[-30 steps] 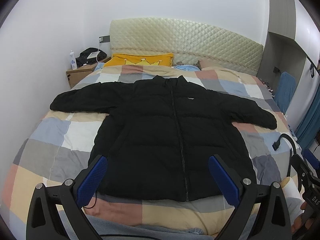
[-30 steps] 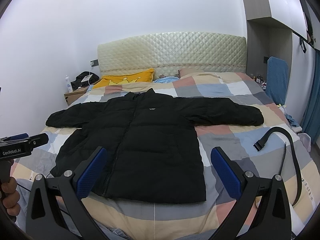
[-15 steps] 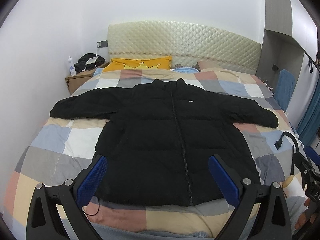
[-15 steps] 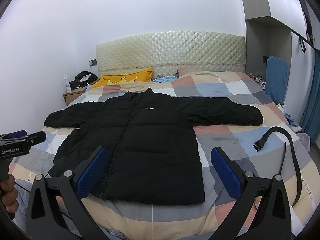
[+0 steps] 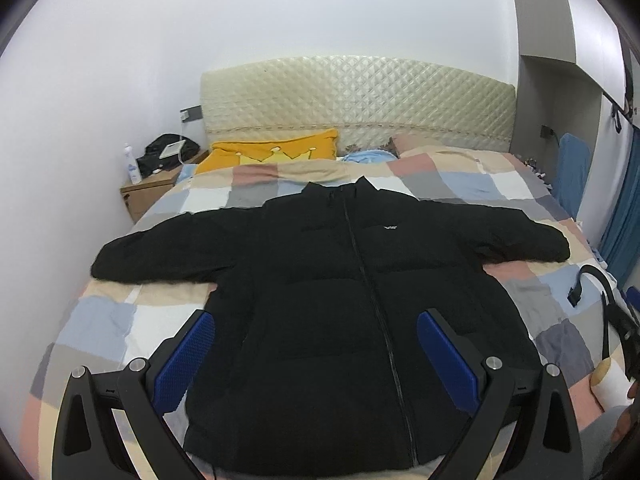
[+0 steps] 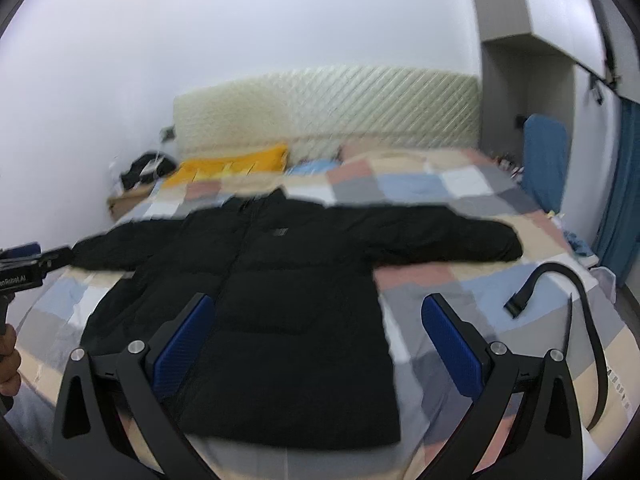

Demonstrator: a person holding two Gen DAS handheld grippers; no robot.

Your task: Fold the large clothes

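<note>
Bed point(image 5: 100, 332): big, with a checked blanket in many colors.
Headboard point(image 5: 360, 96): cream and padded, against the white wall.
Jacket point(image 5: 340, 300): black and puffy, lying flat in the middle of the bed, zipped up, both sleeves spread out wide.
Pillow point(image 5: 272, 152): yellow with a crown (near the headboard).
Strap point(image 6: 560, 292): black, on the blanket right of the jacket.
Left gripper point(image 5: 316, 354): blue fingers wide apart, holding nothing, above the jacket's bottom part.
Right gripper point(image 6: 318, 338): fingers wide apart too, holding nothing (this view is blurry).

A yellow pillow point(image 5: 272, 152) lies beside a wooden nightstand point(image 5: 150, 192) holding a bottle point(image 5: 135, 170).
</note>
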